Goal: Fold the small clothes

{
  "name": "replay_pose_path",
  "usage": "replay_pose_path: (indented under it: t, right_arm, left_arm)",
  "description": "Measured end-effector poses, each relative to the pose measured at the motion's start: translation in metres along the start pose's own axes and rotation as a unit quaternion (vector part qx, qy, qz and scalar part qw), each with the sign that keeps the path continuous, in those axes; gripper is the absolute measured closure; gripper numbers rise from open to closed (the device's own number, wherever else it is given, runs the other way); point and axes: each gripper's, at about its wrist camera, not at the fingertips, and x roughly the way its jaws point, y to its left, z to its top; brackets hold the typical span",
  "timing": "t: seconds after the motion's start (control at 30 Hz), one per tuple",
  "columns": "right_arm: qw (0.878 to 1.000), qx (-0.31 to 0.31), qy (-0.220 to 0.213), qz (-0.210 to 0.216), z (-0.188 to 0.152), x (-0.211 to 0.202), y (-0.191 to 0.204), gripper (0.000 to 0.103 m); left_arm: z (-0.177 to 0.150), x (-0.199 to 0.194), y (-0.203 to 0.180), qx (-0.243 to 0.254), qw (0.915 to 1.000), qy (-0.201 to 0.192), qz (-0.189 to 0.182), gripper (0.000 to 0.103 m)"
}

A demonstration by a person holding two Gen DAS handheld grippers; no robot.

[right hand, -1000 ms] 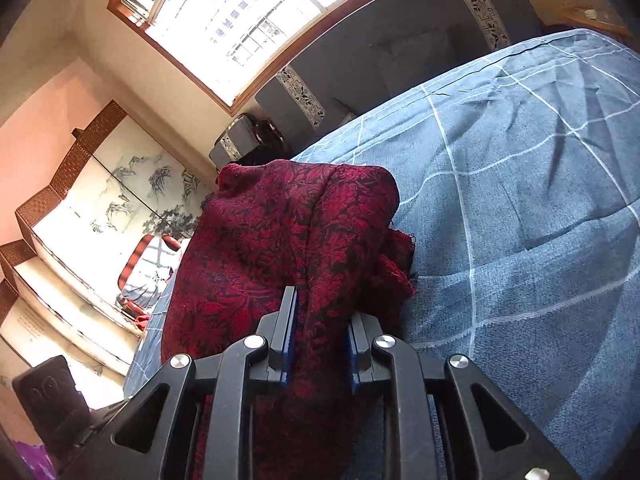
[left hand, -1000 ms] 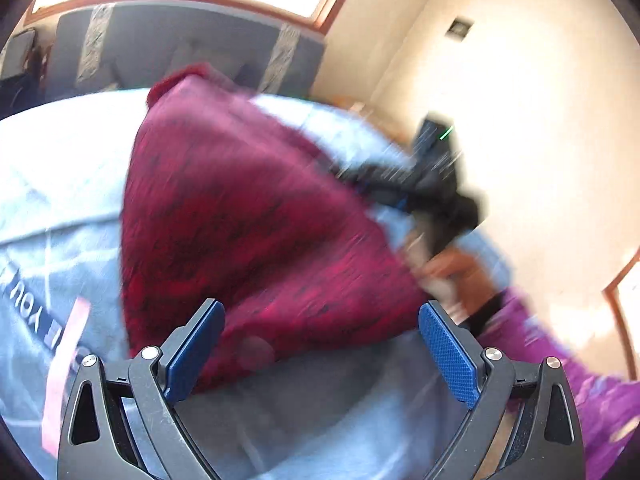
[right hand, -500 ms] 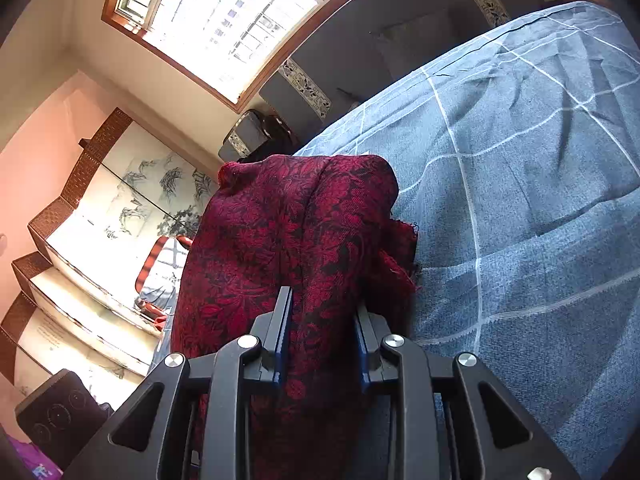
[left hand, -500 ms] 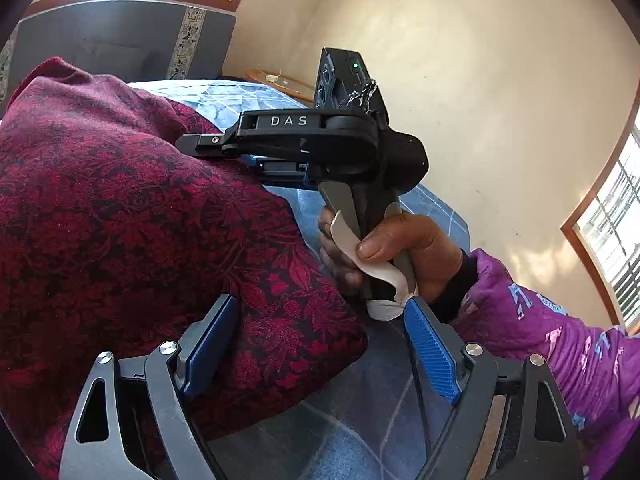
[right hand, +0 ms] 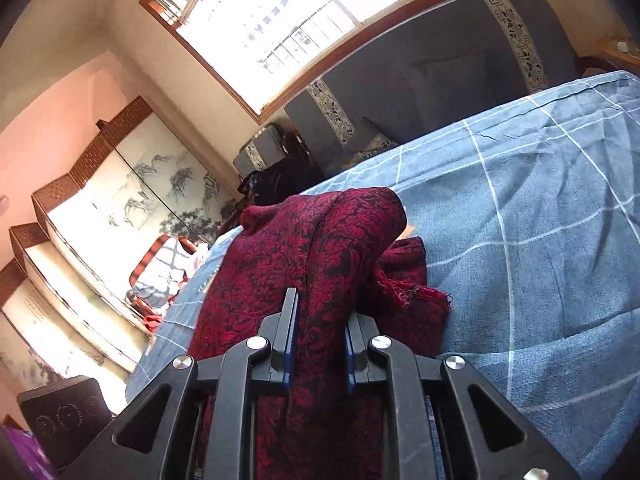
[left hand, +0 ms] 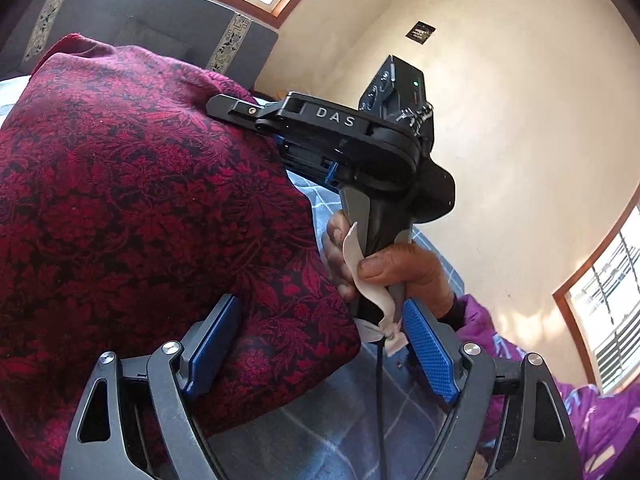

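Note:
A dark red patterned garment lies bunched on the blue checked bed cover. My left gripper is open, its jaws wide apart around the garment's lower corner, with the left pad against the cloth. The right gripper's black body marked DAS shows in the left wrist view, held by a hand at the garment's far edge. In the right wrist view my right gripper is shut on a fold of the red garment, which drapes over the bed cover.
A grey headboard stands under a bright window. A painted folding screen and a black box stand at the left. The person's purple sleeve is at the lower right. A cream wall is behind.
My left gripper has swung right and closed in on the garment's corner, bringing the right gripper and hand into view. The right gripper keeps its hold on the cloth and has lifted slightly.

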Motion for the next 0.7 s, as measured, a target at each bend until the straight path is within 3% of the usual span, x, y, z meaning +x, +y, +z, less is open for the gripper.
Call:
replay_pose_path:
  t: [0.17,0.27,0.4,0.57,0.7]
  right_arm:
    - [1.000,0.007,0.012,-0.004,0.002,0.011,-0.008,0.086]
    - [0.998,0.011,0.040,-0.041,-0.011,0.024,-0.019,0.086]
    - [0.998,0.020,0.041,-0.033,-0.013,0.019,-0.022,0.086]
    - [0.997,0.072,0.029,-0.002,-0.008,0.007,-0.033,0.076]
    - [0.998,0.036,0.004,-0.054,0.009,-0.011,-0.014,0.075]
  left_arm:
    - [-0.004,0.002,0.003,0.018,0.9997,0.013,0.012,0.020]
    - [-0.014,0.003,0.000,0.031,0.9989,0.028,0.023,0.020]
    - [-0.021,0.010,-0.008,0.048,0.9975,0.037,0.036,0.020]
    - [-0.005,0.021,0.001,0.027,0.9987,0.038,0.022,0.020]
    - [-0.006,0.024,-0.001,0.030,0.9985,0.038,0.024,0.020]
